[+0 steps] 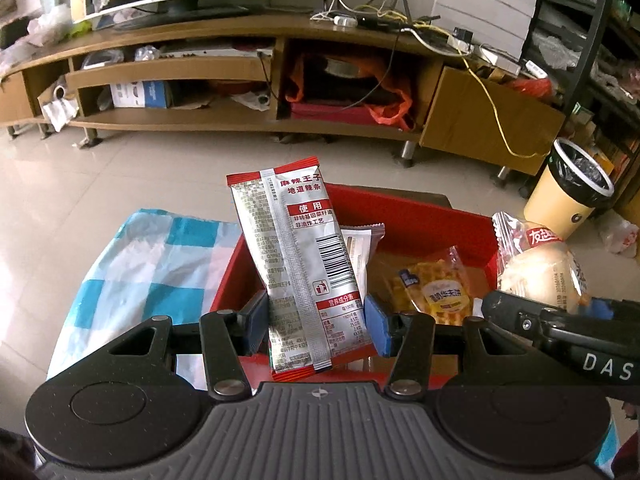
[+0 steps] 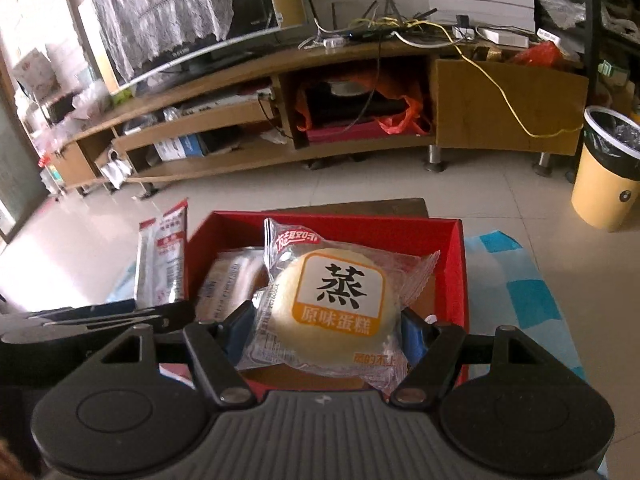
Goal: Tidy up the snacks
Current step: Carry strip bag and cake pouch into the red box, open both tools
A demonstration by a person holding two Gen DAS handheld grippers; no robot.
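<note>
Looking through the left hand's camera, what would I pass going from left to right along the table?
Blue-and-white checked cloth → silver-and-red spicy snack packet held in the left gripper → yellow waffle packet in the red box → clear-wrapped round steamed cake.

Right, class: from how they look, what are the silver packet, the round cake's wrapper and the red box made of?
Silver packet: metallised foil film, seemingly; it shines and creases sharply.
Cake wrapper: clear, glossy plastic film; the pale cake shows through, and the edge is crimped.
Red box: probably cardboard with a matte red finish; its walls are thin, flat and stiff.
</note>
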